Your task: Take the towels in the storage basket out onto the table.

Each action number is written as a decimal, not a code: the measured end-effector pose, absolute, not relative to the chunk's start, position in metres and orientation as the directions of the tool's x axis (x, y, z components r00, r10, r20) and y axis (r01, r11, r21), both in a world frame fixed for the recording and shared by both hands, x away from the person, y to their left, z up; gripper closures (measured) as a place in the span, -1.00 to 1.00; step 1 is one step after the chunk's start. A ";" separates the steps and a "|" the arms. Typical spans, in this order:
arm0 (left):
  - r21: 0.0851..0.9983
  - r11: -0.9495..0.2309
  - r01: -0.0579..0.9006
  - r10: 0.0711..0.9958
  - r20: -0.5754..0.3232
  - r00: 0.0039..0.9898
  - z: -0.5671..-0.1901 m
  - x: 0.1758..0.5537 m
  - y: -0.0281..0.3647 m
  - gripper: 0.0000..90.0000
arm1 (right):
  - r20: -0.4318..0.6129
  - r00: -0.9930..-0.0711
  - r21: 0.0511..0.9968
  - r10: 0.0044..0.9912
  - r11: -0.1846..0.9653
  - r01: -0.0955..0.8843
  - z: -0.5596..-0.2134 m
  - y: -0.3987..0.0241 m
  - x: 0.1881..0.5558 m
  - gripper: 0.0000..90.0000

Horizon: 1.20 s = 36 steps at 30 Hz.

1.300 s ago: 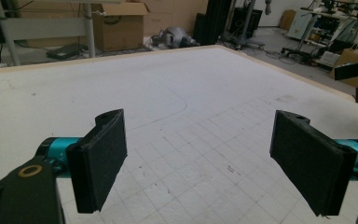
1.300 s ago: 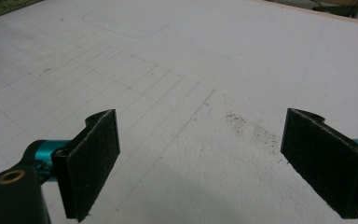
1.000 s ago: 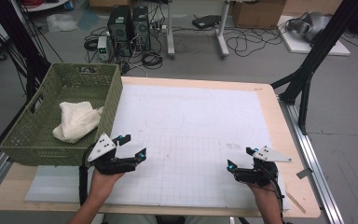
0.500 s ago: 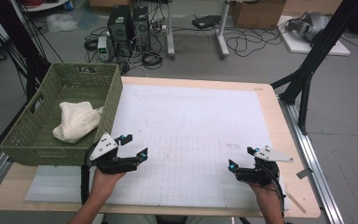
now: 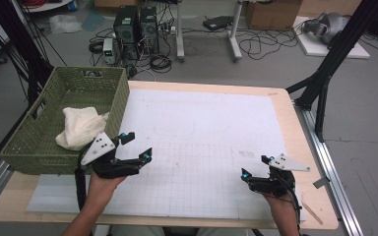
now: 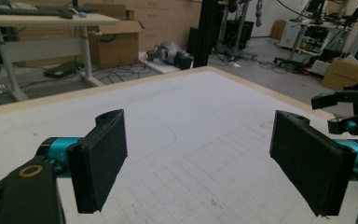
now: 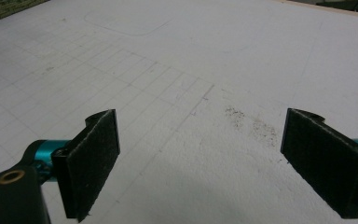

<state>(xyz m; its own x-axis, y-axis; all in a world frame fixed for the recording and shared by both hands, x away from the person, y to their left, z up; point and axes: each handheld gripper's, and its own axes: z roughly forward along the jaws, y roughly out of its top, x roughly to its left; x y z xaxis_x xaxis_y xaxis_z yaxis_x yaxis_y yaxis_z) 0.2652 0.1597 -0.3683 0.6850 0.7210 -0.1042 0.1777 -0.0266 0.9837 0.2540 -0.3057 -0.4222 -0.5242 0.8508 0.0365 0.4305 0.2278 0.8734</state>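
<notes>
Left gripper hovers low over the white mat, jaws spread wide, nothing between them. Its own view confirms it: both black pads far apart, bare gridded mat in the gap.

Cloth sits in the green basket, just off the left gripper's outer side and slightly ahead of it. The basket wall stands between cloth and gripper; they aren't touching. The cloth is bunched up and leans toward the basket's near-right corner, the one closest to the gripper.

Right gripper is well apart from the left one, across the mat, near the table's front right corner. Jaws wide too, holding nothing. In its own view the pads frame blank mat with a faint dark smudge ahead, nearer the right-hand pad; probably dirt or pencil marks, but it is too faint to say.

From the left gripper view, the right gripper shows at the far right edge, off to the side of the left one's right-hand jaw.

Each gripper is held by a hand coming in from the near edge.
</notes>
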 end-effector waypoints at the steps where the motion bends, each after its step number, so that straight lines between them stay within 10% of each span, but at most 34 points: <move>1: 0.985 -0.023 0.174 0.722 -0.104 0.684 -0.364 0.266 0.162 -0.58 | 0.040 -0.525 0.874 0.850 0.225 0.431 -0.422 -0.306 0.254 -0.76; 36: 0.954 0.001 0.301 0.902 -0.131 0.412 -0.320 0.358 0.308 -0.58 | 0.052 -0.525 0.870 0.850 0.219 0.441 -0.423 -0.303 0.255 -0.76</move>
